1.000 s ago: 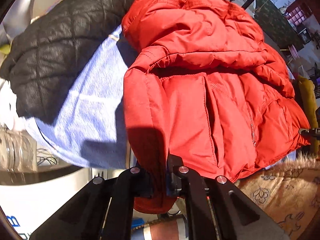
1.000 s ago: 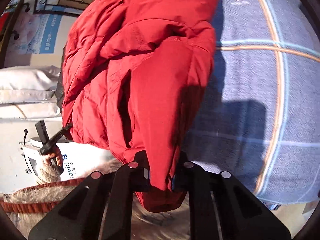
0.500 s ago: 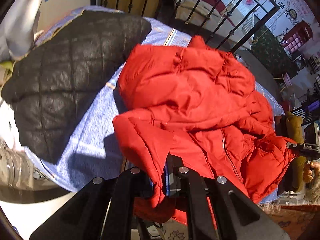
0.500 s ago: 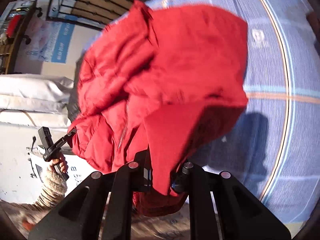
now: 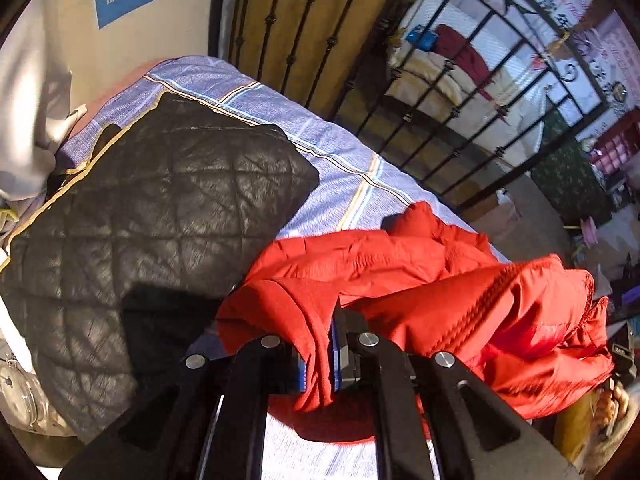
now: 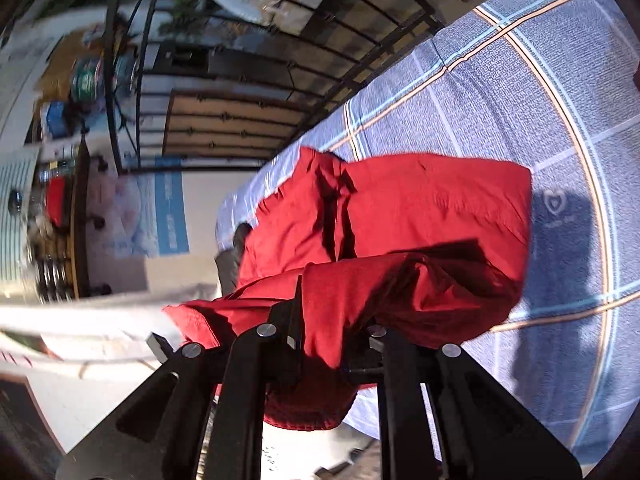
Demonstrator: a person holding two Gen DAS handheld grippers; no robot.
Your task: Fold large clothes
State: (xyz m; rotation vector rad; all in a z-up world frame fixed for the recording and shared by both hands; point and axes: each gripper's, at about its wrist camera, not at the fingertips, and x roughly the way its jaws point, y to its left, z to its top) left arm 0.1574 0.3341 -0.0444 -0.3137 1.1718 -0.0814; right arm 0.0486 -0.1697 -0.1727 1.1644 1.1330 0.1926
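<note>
A red padded jacket (image 5: 460, 292) lies bunched on a blue checked bedsheet (image 5: 344, 168). My left gripper (image 5: 318, 356) is shut on one edge of the jacket and holds it lifted above the bed. My right gripper (image 6: 332, 340) is shut on another edge of the same red jacket (image 6: 400, 216), also lifted, so the lower part folds over toward the upper part. The fabric hides the fingertips in both views.
A black quilted jacket (image 5: 152, 232) lies on the bed left of the red one. A black iron railing (image 5: 460, 92) runs behind the bed. The blue checked sheet (image 6: 540, 100) stretches bare to the right of the jacket. White bedding (image 6: 80, 320) is at the left.
Both grippers have risen and moved forward over the bed, carrying the jacket's lower edge up and over its upper part. The jacket looks shorter and more bunched now.
</note>
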